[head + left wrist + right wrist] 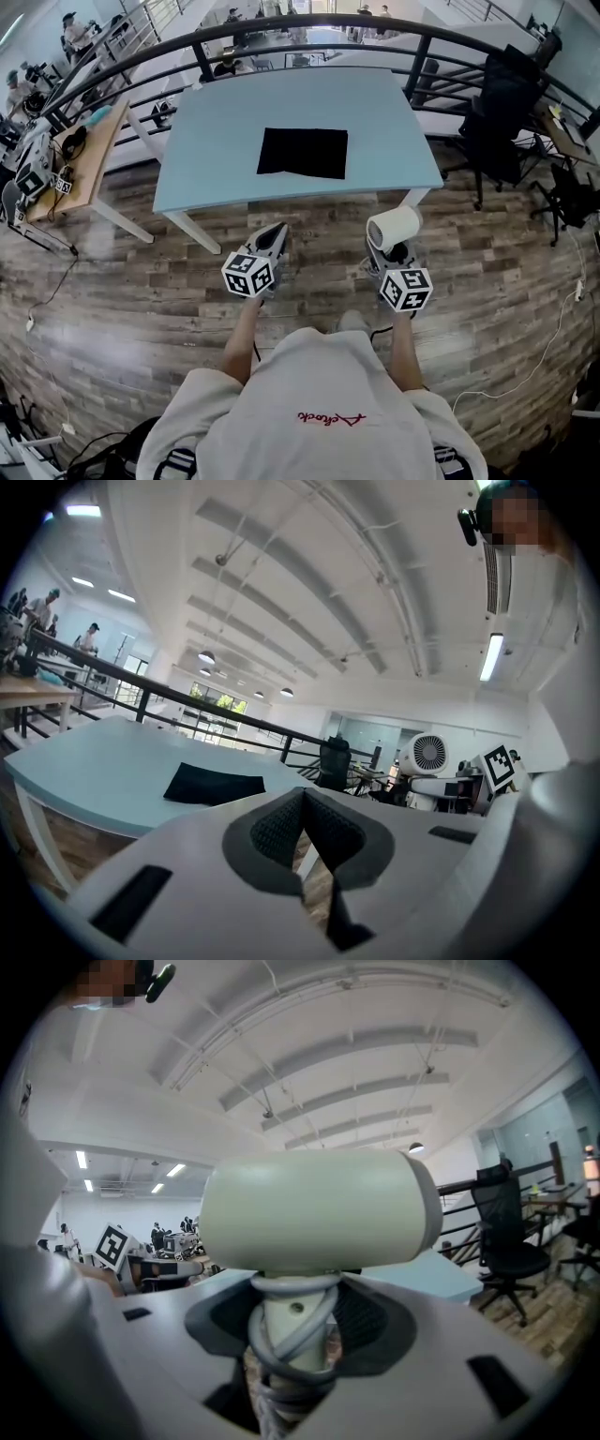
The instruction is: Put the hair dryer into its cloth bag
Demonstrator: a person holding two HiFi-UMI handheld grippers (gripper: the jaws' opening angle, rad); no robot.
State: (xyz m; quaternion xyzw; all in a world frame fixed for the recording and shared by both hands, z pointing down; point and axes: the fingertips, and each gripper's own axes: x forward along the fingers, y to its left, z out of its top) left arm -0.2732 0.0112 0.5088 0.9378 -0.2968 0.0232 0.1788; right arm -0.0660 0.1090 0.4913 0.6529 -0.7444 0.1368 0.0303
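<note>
**Speaker 1:** Pale blue table point(216, 131) is seen on a wood-plank floor point(122, 300), ringed by a black railing point(309, 28). What is shown, left to right?

**Speaker 2:** At left, the left gripper point(277, 230) is held short of the table, jaws pressed together on nothing. At centre, the black cloth bag point(302, 152) is laid flat on the table. At right, the hair dryer point(394, 228) is clamped by its cord-wrapped handle in the right gripper point(295, 1321).

**Speaker 1:** What could go wrong?

**Speaker 2:** No open mouth is seen on the bag, so the dryer's wide head could be caught on the cloth. The wound cord could also be snagged.
</note>
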